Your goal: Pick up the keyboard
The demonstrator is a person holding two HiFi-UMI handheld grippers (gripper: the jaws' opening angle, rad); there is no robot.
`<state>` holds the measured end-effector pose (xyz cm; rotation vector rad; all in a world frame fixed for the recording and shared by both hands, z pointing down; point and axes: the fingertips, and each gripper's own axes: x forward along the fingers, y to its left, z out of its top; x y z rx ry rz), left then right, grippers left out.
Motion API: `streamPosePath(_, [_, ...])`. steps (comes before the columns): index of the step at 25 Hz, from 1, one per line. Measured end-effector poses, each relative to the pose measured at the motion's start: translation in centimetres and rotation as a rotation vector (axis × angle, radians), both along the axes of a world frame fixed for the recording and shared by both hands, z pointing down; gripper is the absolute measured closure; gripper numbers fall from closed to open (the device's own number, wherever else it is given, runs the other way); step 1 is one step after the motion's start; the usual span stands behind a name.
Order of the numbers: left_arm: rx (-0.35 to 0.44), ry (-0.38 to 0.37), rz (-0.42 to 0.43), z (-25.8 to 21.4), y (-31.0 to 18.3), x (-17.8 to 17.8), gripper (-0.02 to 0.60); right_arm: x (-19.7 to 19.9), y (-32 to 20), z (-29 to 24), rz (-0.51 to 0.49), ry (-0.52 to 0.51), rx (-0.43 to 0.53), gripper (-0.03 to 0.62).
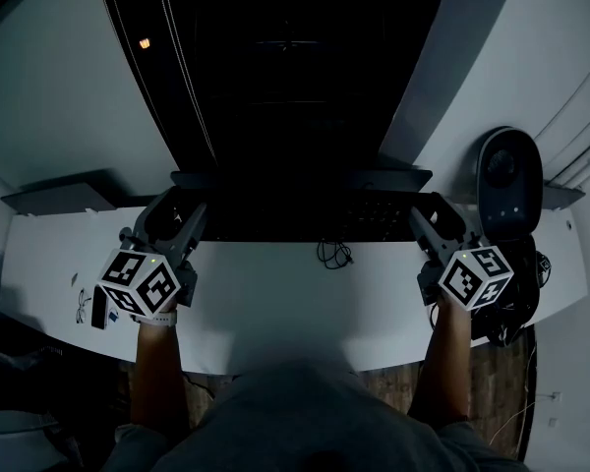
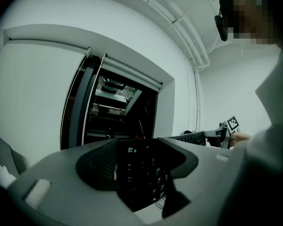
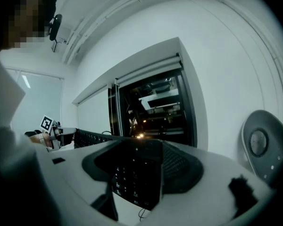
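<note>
A black keyboard [image 1: 369, 220] hangs level above the white desk [image 1: 295, 308], held at both ends. My left gripper [image 1: 199, 216] is shut on its left end and my right gripper [image 1: 421, 218] on its right end. In the left gripper view the keyboard's end [image 2: 140, 175] fills the space between the grey jaws, and the far gripper's marker cube [image 2: 232, 124] shows beyond it. The right gripper view shows the other end [image 3: 134, 175] between its jaws, with the left marker cube [image 3: 47, 123] in the distance. The keyboard's middle is lost in the dark.
A large dark screen or window [image 1: 285, 77] stands behind the desk. A grey oval speaker [image 1: 508, 180] sits at the back right. A loose cable [image 1: 334, 254] lies under the keyboard, a cable bundle [image 1: 511, 318] hangs at the right edge, and small items [image 1: 87, 303] lie at the left.
</note>
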<state>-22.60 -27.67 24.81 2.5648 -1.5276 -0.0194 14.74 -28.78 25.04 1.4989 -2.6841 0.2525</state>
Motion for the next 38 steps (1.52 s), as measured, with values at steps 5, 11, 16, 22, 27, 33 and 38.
streamPosePath(5, [0.012,-0.002,0.000,-0.9,0.1,0.3,0.339,0.3,0.1,-0.9,0.000,0.000,0.015,0.330])
streamPosePath(11, [0.023,-0.003,-0.001,-1.7,0.0,0.1,0.338,0.1,0.0,-1.7,-0.005,0.000,0.025,0.331])
streamPosePath(16, [0.029,0.000,0.001,-2.0,-0.2,0.4,0.339,0.4,-0.2,-2.1,-0.008,-0.004,0.033,0.332])
streamPosePath(22, [0.032,0.008,0.003,-2.0,-0.4,0.0,0.339,0.0,-0.4,-2.5,-0.012,0.003,0.046,0.332])
streamPosePath(27, [0.033,0.011,0.000,-2.0,-0.3,-0.1,0.337,-0.1,-0.4,-2.5,-0.012,0.001,0.047,0.332])
streamPosePath(33, [0.035,0.008,-0.004,-1.7,-0.2,-0.4,0.337,-0.3,-0.3,-2.1,-0.014,-0.005,0.047,0.332])
streamPosePath(38, [0.032,0.010,-0.001,-1.4,-0.2,-0.4,0.337,-0.4,-0.2,-1.9,-0.013,-0.002,0.047,0.332])
